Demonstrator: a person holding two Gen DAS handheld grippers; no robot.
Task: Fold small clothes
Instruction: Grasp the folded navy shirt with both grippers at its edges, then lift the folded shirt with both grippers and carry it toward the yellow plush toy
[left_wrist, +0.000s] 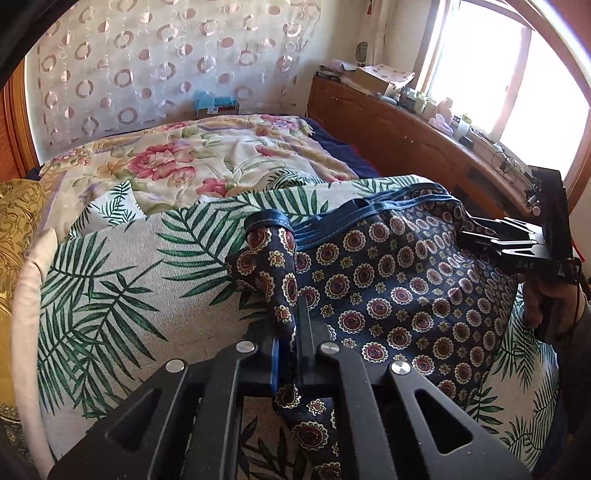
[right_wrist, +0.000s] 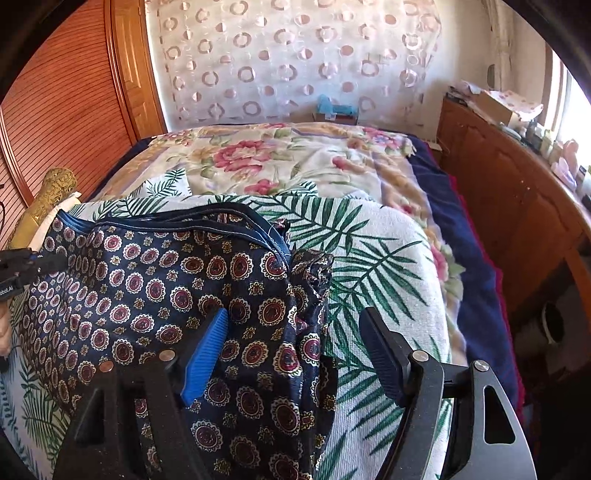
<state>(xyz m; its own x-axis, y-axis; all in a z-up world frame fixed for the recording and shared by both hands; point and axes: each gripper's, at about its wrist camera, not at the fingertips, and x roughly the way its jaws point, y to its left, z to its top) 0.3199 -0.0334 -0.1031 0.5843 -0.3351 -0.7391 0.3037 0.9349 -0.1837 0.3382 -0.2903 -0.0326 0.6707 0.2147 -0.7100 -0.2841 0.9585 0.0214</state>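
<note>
Fingers, left gripper (left_wrist: 291, 332): pressed together on a bunched corner of the patterned shorts (left_wrist: 399, 291), lower centre of the left wrist view.
Fingers, right gripper (right_wrist: 295, 350): spread wide, holding nothing, poised over the garment's edge.
Garment position: spread, waistband (right_wrist: 177, 225) toward the upper frame, on the palm-print cover (right_wrist: 376, 258) of the bed.
Progress: judged early; garment largely flat, no completed fold visible.
Remaining: fold and tidy.

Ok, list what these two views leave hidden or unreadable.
- Left wrist view: the patterned shorts run under the left gripper; their lower end is hidden.
- Right wrist view: the right gripper covers the shorts' near edge.
- Windowsill clutter: too small, washed out by glare.
</note>
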